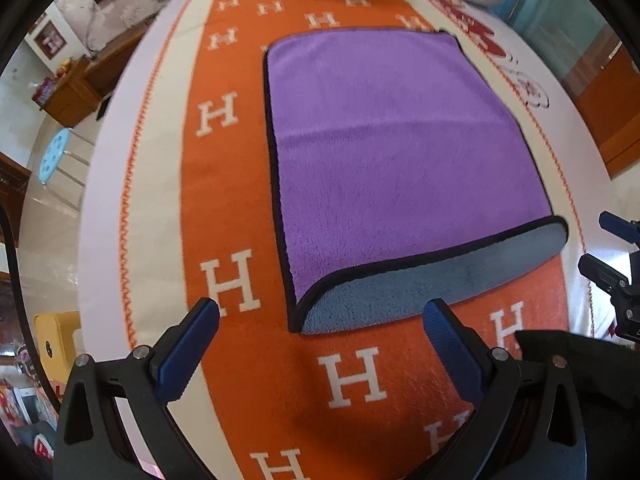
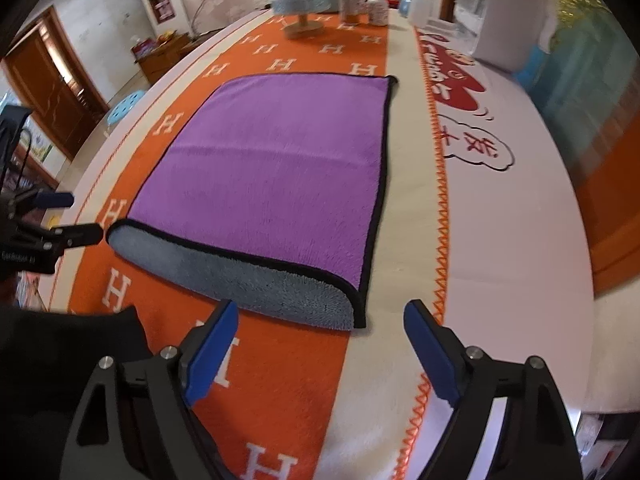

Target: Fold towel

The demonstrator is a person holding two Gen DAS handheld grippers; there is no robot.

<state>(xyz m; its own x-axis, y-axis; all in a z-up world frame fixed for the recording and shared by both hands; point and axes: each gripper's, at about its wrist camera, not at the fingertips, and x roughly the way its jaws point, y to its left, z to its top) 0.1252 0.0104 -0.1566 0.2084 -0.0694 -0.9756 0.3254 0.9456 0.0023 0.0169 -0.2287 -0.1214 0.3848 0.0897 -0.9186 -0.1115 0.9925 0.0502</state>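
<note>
A purple towel [image 1: 392, 148] with a black hem and a grey-blue underside lies on the orange H-patterned cloth [image 1: 232, 184]. It is folded over, and the rounded fold faces me with the grey side showing. It also shows in the right wrist view [image 2: 280, 168]. My left gripper [image 1: 320, 320] is open and empty, just short of the fold's near left corner. My right gripper [image 2: 320, 320] is open and empty, just short of the fold's near right corner. Each gripper shows at the edge of the other's view: the right gripper [image 1: 608, 256], the left gripper [image 2: 76, 216].
A wooden stand [image 2: 300, 28] with a blue roll, jars [image 2: 376, 8] and a white appliance [image 2: 504, 20] stand at the table's far end. A white cloth with red print [image 2: 472, 92] covers the right side. A blue stool [image 1: 56, 156] stands beyond the left edge.
</note>
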